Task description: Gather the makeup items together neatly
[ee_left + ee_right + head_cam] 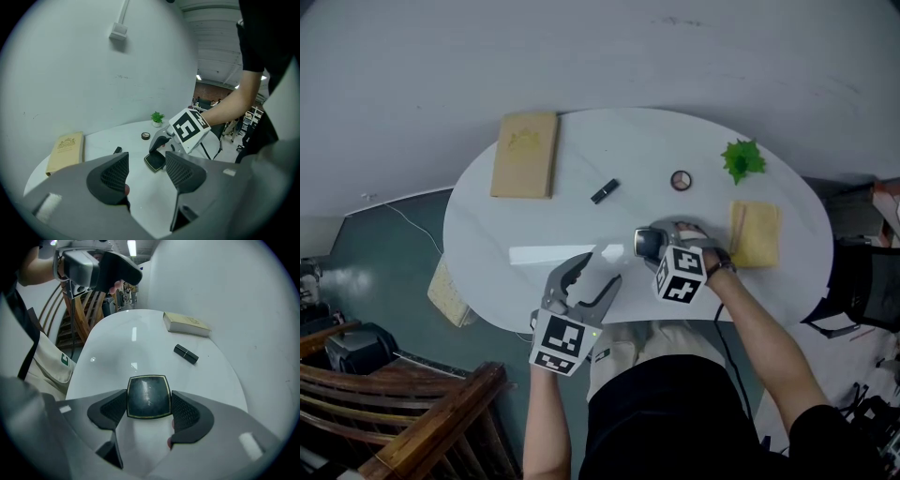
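The black square compact with a thin gold rim (147, 394) sits between the pads of the right gripper (149, 400), which pinch it on both sides, above the front part of the white oval table (487, 244). The head view shows little of it behind that gripper, and the left gripper view shows it tilted. The left gripper (146, 171) holds nothing, its jaws spread, near the table's front edge. Farther back lie a black lipstick tube (605, 190), a small round compact (681, 180), a green potted plant (742, 159) and a tan book (525, 155). Only the head view shows the yellow rectangular item (756, 232) just beside the right gripper.
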{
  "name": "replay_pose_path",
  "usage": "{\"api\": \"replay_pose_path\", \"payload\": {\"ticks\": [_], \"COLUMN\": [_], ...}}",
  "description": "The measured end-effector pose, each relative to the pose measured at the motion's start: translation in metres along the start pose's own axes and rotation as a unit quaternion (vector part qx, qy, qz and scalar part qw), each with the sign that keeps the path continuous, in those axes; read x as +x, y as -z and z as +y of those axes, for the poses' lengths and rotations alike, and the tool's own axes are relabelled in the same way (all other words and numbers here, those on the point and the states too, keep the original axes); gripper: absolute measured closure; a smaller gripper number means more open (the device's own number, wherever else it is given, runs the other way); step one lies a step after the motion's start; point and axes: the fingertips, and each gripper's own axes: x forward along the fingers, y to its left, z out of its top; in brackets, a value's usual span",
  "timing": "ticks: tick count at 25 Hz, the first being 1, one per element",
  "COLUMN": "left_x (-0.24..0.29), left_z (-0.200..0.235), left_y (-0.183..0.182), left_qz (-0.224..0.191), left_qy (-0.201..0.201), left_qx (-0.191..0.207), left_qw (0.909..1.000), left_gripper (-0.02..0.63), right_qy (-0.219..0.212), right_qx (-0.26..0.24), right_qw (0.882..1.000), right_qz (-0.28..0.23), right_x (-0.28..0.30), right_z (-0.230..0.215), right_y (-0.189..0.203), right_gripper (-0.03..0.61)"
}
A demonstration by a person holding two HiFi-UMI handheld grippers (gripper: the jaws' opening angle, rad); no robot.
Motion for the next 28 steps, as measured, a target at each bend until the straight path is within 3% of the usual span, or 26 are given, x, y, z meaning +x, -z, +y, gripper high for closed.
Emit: {"api": "replay_pose_path", "payload": {"ticks": [11,28], "left_x": [-0.006,-0.005], "left_z": [0.009,0.013], "left_y": [0.009,0.010], "left_qz": [0.005,0.006], "left_qy": [0.001,0.009], "left_qx": [-0.005,-0.001], "left_qw": [1.0000,0.9999], "left_gripper": [0.390,0.370], "right_qy": [-0.010,-0.037], "right_qx": [-0.013,-0.020], "right_qw": [1.000,0.999], "right_qz": [0.008,0.002], "right_x": [0.019,0.022], "right_z": [-0.008,-0.010], "right_y": [-0.007,-0.007], "right_gripper": [0.273,0.273]}}
